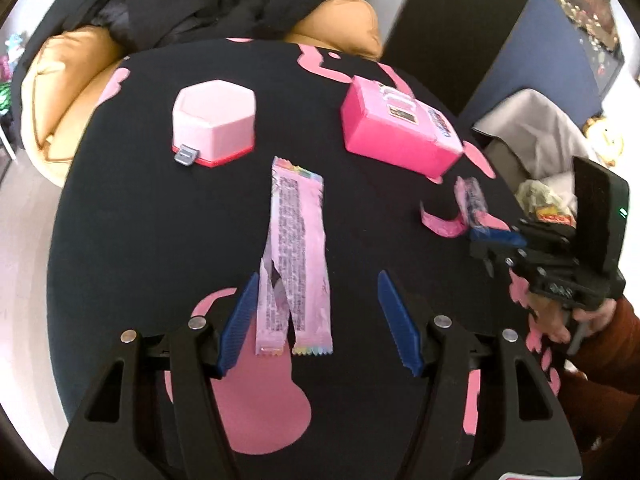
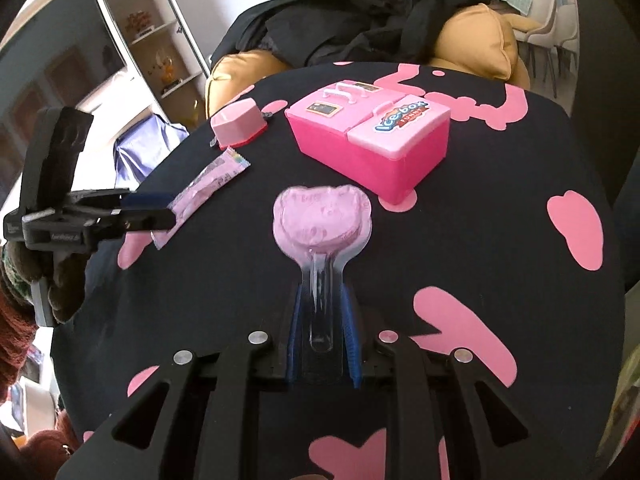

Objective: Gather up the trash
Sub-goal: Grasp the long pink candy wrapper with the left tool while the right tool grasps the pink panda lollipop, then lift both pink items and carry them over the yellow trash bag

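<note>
Grippers first, nearest to me. My right gripper (image 2: 322,322) is clamped narrow on the clear stem of a spoon-shaped plastic blister (image 2: 322,224) with a pink heart-shaped head, which reaches forward over the surface (image 2: 480,240). My left gripper (image 1: 316,320) stands wide, its blue fingers either side of the torn pink candy wrapper (image 1: 294,256), which lies flat; pads not pressing it.

Step in hand, as I judge: one piece gripped, second lined up for pickup. Next move calls for closing on the wrapper, then carrying both off.

Further back: pink hexagonal box (image 1: 214,120), lid shut, and pink toy ice-box (image 2: 368,136), doors shut; contents unseen. Bin (image 1: 532,152) beside the surface holds crumpled wrappers.
</note>
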Demonstrator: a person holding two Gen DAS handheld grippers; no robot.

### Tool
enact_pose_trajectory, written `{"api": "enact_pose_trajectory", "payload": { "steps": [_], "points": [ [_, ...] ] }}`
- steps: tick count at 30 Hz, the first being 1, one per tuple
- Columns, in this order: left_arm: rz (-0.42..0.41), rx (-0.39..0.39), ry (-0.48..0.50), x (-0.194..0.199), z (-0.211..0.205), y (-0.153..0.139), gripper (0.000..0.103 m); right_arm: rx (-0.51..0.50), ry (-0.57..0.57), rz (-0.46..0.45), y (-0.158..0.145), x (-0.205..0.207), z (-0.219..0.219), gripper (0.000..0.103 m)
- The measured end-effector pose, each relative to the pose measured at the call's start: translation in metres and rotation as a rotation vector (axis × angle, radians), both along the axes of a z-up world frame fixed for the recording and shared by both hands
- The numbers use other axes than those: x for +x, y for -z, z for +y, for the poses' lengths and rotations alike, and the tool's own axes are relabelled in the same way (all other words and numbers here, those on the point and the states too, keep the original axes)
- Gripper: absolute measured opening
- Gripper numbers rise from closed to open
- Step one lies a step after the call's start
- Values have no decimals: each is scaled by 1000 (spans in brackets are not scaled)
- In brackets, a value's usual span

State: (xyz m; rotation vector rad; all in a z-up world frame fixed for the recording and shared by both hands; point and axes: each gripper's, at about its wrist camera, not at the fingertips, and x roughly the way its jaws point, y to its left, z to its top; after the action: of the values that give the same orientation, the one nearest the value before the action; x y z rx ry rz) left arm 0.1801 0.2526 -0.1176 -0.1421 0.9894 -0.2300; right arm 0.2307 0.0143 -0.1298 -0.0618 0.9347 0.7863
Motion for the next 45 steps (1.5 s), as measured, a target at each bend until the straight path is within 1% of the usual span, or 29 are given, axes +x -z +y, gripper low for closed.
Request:
{"api": "enact_pose_trajectory", "payload": {
  "steps": [1, 3, 4, 6, 7, 8, 10, 11, 14, 16, 19, 21, 23, 25, 27, 30, 32, 33, 34, 37, 39, 41, 42, 45],
  "points": [
    [-1, 4, -19, 2, 0, 1, 58, -8, 2, -6, -1, -2, -1, 21],
    [-9, 18, -60, 10, -1, 2, 58, -32, 20, -49, -5, -8, -5, 24],
    [-11, 25, -72, 14, -2, 2, 56, -34, 21, -63, -6, -11, -8, 25],
    [-18, 53, -92, 21, -8, 3, 51, 2, 18, -67, -11, -13, -15, 28],
    [-19, 50, -93, 24, -11, 4, 43, 14, 21, -68, -12, -12, -17, 34],
    [-20, 38, -93, 24, -13, 4, 37, 20, 32, -76, -16, -11, -20, 38],
    [-21, 37, -102, 24, -17, 6, 27, 25, 54, -91, -21, -10, -23, 41],
    [-27, 49, -110, 24, -20, 6, 26, 36, 64, -88, -24, -8, -26, 45],
    [-50, 77, -134, 14, -25, 4, 23, 62, 120, -74, -28, -2, -34, 50],
    [-60, 81, -149, 6, -26, 3, 23, 42, 171, -88, -28, 2, -38, 53],
    [-57, 74, -164, -4, -26, 5, 23, -15, 273, -106, -22, 12, -46, 53],
    [-52, 71, -180, -6, -25, 7, 23, -21, 312, -89, -15, 19, -50, 53],
    [-49, 61, -188, -5, -24, 7, 24, -17, 326, -50, -7, 26, -49, 53],
    [-44, 60, -191, -3, -25, 7, 25, -14, 308, -25, -2, 30, -44, 53],
    [-44, 71, -189, -3, -27, 7, 25, -40, 291, -25, 1, 30, -36, 53],
    [-45, 83, -191, -3, -28, 7, 25, -97, 256, -55, 2, 29, -24, 53],
    [-43, 80, -195, -3, -28, 7, 26, -117, 244, -78, 1, 26, -21, 53],
    [-43, 80, -196, -3, -28, 7, 27, -120, 241, -83, 2, 26, -22, 52],
    [-43, 82, -196, -4, -29, 7, 27, -122, 239, -86, 2, 25, -22, 49],
    [-40, 86, -199, -4, -30, 7, 29, -99, 235, -83, 0, 22, -29, 49],
    [-31, 68, -197, -3, -29, 6, 33, -84, 230, -88, -4, 18, -32, 49],
    [-27, 37, -189, -4, -27, 4, 39, -70, 223, -101, -11, 11, -36, 49],
    [-29, 40, -189, -4, -26, 3, 40, -65, 222, -108, -14, 8, -38, 49],
    [-19, 88, -185, -2, -28, 5, 40, -47, 226, -114, -19, 2, -44, 49]
  ]
}}
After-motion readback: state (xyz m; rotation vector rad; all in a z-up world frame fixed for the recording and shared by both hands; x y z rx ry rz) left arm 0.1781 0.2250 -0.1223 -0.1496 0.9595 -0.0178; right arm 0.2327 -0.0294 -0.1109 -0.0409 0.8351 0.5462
